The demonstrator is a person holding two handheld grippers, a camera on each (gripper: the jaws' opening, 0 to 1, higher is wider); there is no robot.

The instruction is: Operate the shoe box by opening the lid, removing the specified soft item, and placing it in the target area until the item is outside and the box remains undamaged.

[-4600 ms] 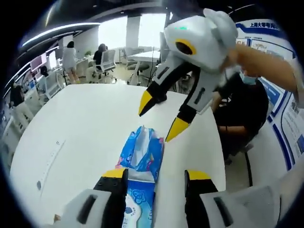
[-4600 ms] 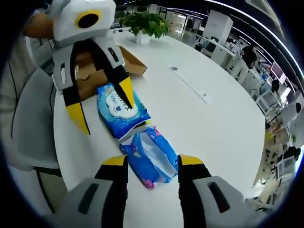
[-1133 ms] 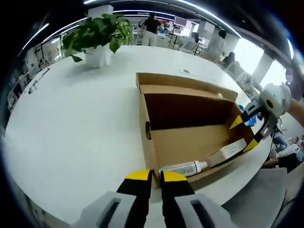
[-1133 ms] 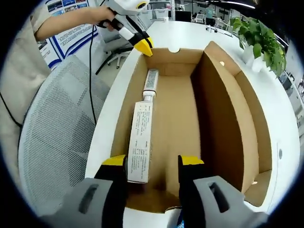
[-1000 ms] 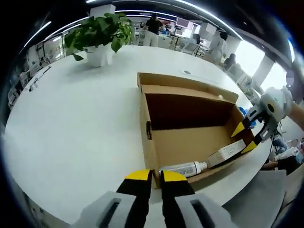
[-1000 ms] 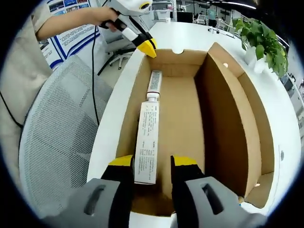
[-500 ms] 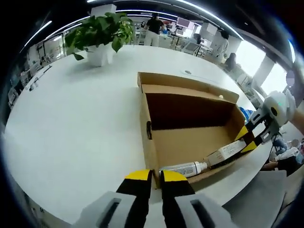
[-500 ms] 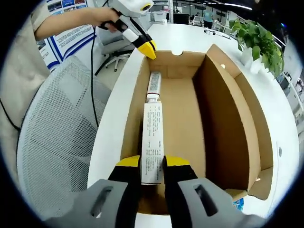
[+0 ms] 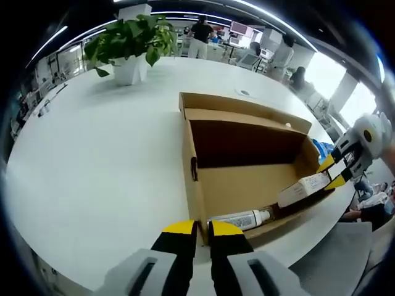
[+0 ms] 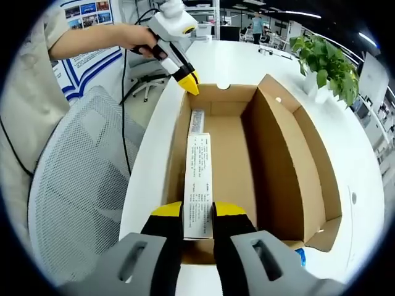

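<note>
The shoe box (image 9: 247, 179) stands open on the white table (image 9: 92, 166), its lid flap upright along the far long side in the left gripper view. The right gripper (image 10: 197, 213) has its jaws drawn narrow on the near end of a long white carton (image 10: 197, 185), which lies between the yellow tips and runs straight forward over the box floor. In the left gripper view the same carton (image 9: 303, 189) sits raised at a slant above the box's near wall, its end pinched by the right gripper (image 9: 332, 174) coming in from the right. Just beyond the carton's far end a white tube (image 10: 197, 121) lies flat on the box floor along the wall; in the left gripper view the tube (image 9: 239, 218) rests against the near wall, clear of the carton.

The left gripper (image 9: 196, 229) has its tips pressed together at the box's near corner edge; they seem to pinch the cardboard wall, though the contact is hard to make out. A blue packet (image 9: 321, 150) lies on the table just past the box's far end. A potted plant (image 9: 131, 46) stands well apart on the table.
</note>
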